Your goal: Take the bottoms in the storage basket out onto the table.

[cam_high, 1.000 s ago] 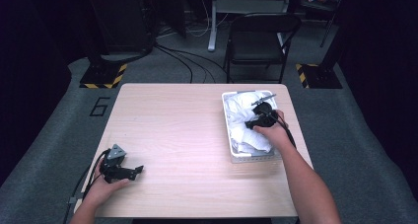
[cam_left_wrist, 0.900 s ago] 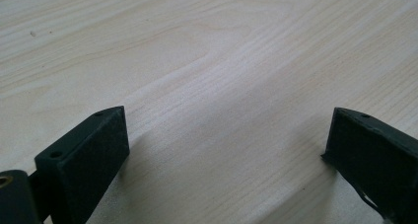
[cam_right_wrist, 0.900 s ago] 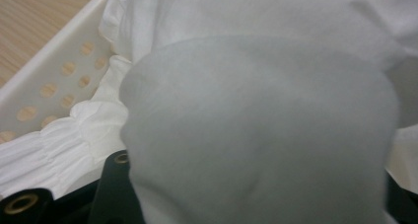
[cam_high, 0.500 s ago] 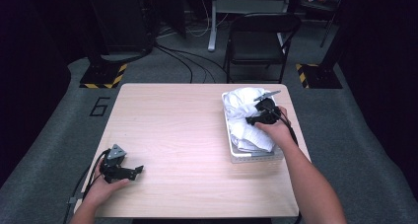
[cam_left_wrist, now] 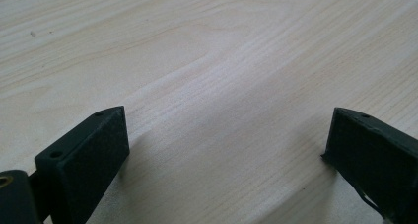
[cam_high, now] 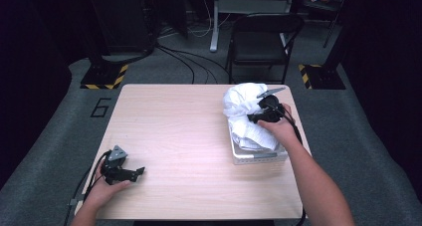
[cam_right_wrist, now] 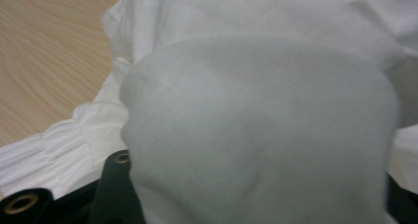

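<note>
Claws are taken nearest first: the left claw (cam_high: 133, 173) is rested on the near left corner of the surface (cam_high: 189, 136), its jaws spread wide apart with nothing but bare wood grain between them, as is seen in the left gripper view (cam_left_wrist: 224, 150). Farther off, at the right side, the right claw (cam_high: 252, 119) is clamped on the white cloth (cam_high: 244, 104), a bunched fold of which is drawn over its jaws in the right gripper view (cam_right_wrist: 256, 130).

The cloth is gathered in a crumpled heap that rises out of the white bin (cam_high: 259, 157) at the surface's right edge, part of it held above the rim and part trailing down inside. It lies directly at the right claw and well apart from the left one, so the right hand (cam_high: 278, 129) is by far the nearer. No clear long axis can be read from the bundle. The fabric looks soft, thin and wrinkled, with a gathered or elasticated hem along one edge.

A further lift is judged necessary before the trailing part clears the bin.
</note>
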Demonstrator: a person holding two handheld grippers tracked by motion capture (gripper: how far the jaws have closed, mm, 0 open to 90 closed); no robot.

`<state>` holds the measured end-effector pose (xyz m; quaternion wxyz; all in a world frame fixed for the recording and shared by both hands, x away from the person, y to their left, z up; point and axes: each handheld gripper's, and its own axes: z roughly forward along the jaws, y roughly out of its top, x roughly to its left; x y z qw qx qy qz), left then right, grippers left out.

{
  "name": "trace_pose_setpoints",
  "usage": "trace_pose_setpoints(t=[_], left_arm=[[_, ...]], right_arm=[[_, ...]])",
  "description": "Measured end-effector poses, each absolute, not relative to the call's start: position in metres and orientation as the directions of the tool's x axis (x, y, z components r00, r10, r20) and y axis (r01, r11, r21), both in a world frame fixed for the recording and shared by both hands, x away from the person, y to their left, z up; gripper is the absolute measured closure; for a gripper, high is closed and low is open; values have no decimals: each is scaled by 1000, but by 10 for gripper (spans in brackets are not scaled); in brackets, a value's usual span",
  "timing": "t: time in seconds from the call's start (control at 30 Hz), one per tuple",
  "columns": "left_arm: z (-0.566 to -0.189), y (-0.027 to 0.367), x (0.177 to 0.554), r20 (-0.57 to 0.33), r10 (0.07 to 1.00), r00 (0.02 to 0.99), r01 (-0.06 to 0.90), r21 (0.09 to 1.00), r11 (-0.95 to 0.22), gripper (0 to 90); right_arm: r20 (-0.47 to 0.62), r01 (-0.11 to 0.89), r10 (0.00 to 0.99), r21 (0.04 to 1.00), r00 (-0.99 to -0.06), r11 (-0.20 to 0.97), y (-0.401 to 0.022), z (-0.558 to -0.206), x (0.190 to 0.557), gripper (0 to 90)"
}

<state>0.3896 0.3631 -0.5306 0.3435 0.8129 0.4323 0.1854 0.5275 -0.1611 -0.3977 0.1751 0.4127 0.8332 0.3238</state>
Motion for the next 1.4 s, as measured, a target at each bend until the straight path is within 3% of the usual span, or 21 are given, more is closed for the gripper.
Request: trace_pose_setpoints(t=[1.4], left_arm=[[-530,363,390,6,828,560,575,717,-395,26]], right_arm=[[-58,470,752,749,-656,468,-140,-339,504,448]])
